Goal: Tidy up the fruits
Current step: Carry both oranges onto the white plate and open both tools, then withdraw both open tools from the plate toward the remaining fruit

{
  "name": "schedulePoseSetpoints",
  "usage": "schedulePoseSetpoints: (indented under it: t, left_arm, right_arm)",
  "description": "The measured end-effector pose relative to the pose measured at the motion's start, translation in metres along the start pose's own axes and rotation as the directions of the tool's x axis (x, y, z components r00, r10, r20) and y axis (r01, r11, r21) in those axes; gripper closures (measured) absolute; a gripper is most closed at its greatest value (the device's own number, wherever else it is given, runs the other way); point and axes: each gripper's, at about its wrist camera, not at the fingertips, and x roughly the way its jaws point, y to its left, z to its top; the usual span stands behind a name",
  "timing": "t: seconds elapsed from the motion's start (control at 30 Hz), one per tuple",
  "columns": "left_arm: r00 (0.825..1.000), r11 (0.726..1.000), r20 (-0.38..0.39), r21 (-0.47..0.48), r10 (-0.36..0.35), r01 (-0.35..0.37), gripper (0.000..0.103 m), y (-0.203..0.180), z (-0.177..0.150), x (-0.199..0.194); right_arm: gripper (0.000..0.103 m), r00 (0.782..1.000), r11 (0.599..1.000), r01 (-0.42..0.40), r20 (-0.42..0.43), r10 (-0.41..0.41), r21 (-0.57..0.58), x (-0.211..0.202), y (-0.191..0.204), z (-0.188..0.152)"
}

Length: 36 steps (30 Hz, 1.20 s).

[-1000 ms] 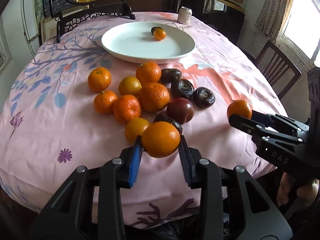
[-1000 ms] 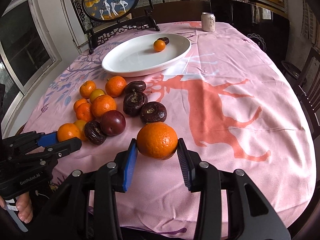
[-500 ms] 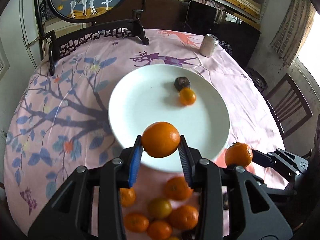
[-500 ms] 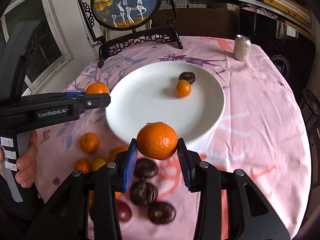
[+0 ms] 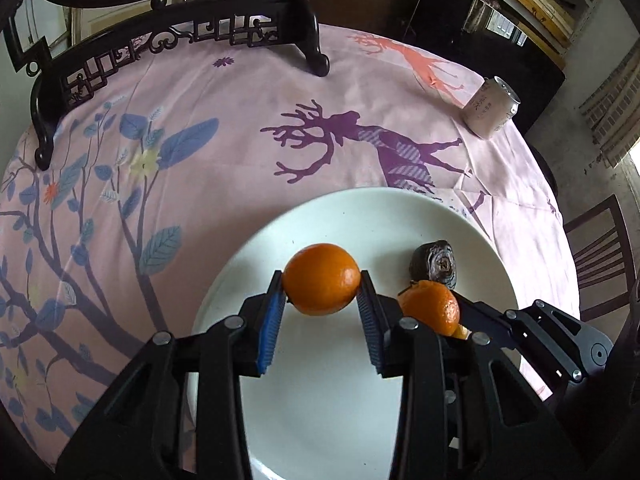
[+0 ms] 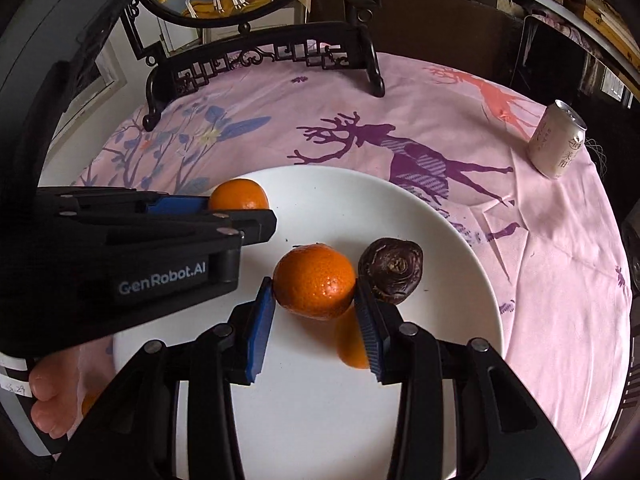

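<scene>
Both grippers, left (image 5: 322, 294) and right (image 6: 314, 294), each clamp an orange over the plate (image 5: 280, 248). Released high, either could roll off (a small orange (image 6: 350, 344) sits under the right one).

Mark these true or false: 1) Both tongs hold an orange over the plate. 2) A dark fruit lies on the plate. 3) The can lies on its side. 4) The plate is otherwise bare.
1) Left tongs and right tongs each grip an orange over the plate: true.
2) A dark fruit lies on it: true.
3) False: the can stands upright on the tablecloth.
4) False: a small orange also sits there.
</scene>
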Motion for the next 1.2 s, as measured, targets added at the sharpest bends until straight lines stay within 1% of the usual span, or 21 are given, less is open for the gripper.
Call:
schedulePoseSetpoints:
  t: [0.1, 0.13, 0.17, 0.2, 0.23, 0.27, 0.33, 0.4, 0.5, 0.6, 0.7, 0.8, 0.87, 0.93, 1.1, 1.2]
  left_arm:
    - [1.0, 1.0, -0.005, 0.0, 0.003, -0.003, 0.065, 0.0, 0.004, 0.003]
    - [1.0, 1.0, -0.004, -0.006, -0.001, 0.001, 0.061, 0.001, 0.005, 0.003]
    - [1.0, 1.0, 0.002, -0.014, -0.009, 0.009, 0.044, 0.002, 0.007, 0.0]
    - [1.0, 1.0, 0.017, -0.018, -0.008, 0.009, 0.036, 0.003, 0.007, -0.005]
    - [0.999, 1.0, 0.046, -0.02, -0.003, 0.004, 0.028, 0.004, 0.007, -0.014]
    - [0.997, 1.0, 0.075, -0.018, -0.001, 0.002, 0.028, 0.004, 0.006, -0.023]
    - [0.996, 1.0, 0.093, -0.007, -0.009, 0.01, 0.028, 0.005, 0.001, -0.042]
    - [0.993, 1.0, 0.12, 0.004, -0.016, 0.015, 0.028, 0.006, -0.012, -0.064]
    - [0.984, 0.999, 0.179, 0.036, 0.006, -0.013, 0.022, 0.007, -0.052, -0.102]
    - [0.974, 0.998, 0.226, 0.052, 0.034, -0.047, 0.013, 0.008, -0.101, -0.124]
    - [0.968, 0.997, 0.246, 0.04, 0.055, -0.067, 0.012, 0.012, -0.15, -0.131]
    - [0.966, 0.998, 0.251, 0.014, 0.059, -0.065, 0.012, 0.017, -0.183, -0.132]
    - [0.966, 0.998, 0.251, 0.008, 0.06, -0.063, 0.012, 0.02, -0.194, -0.132]
    - [0.967, 0.997, 0.246, 0.009, 0.072, -0.077, 0.012, 0.021, -0.204, -0.133]
    - [0.968, 0.997, 0.24, 0.005, 0.071, -0.074, 0.012, 0.025, -0.217, -0.137]
    - [0.965, 0.996, 0.249, 0.011, 0.084, -0.09, 0.012, 0.03, -0.225, -0.143]
  right_arm:
    - [0.06, 1.0, 1.0, 0.011, 0.008, -0.011, -0.005, 0.001, -0.001, 0.001]
    - [0.053, 1.0, 1.0, 0.023, 0.015, -0.023, -0.015, 0.001, 0.001, 0.001]
    - [0.036, 0.998, 0.998, 0.056, 0.031, -0.055, -0.024, -0.002, 0.002, 0.001]
    - [0.035, 0.995, 0.996, 0.088, 0.058, -0.086, -0.03, -0.006, 0.002, 0.0]
    - [0.035, 0.992, 0.994, 0.104, 0.071, -0.101, -0.039, -0.011, 0.003, -0.001]
    - [0.035, 0.992, 0.994, 0.101, 0.075, -0.098, -0.043, -0.018, 0.003, -0.002]
    - [0.035, 0.992, 0.995, 0.092, 0.093, -0.089, -0.028, -0.035, 0.002, -0.007]
    - [0.035, 0.991, 0.996, 0.082, 0.107, -0.079, -0.027, -0.057, 0.007, -0.02]
    - [0.033, 0.989, 0.997, 0.076, 0.126, -0.074, -0.014, -0.09, 0.018, -0.05]
    - [0.031, 0.985, 0.997, 0.065, 0.158, -0.071, 0.046, -0.116, 0.029, -0.091]
    - [0.031, 0.981, 0.992, 0.052, 0.181, -0.073, 0.117, -0.126, 0.032, -0.125]
    - [0.031, 0.981, 0.987, 0.051, 0.178, -0.078, 0.155, -0.131, 0.032, -0.141]
    - [0.031, 0.981, 0.986, 0.055, 0.175, -0.083, 0.158, -0.134, 0.033, -0.146]
    - [0.031, 0.979, 0.984, 0.069, 0.179, -0.098, 0.163, -0.139, 0.032, -0.149]
    - [0.031, 0.979, 0.981, 0.071, 0.177, -0.104, 0.182, -0.147, 0.029, -0.158]
    - [0.031, 0.982, 0.982, 0.077, 0.158, -0.105, 0.173, -0.147, 0.032, -0.167]
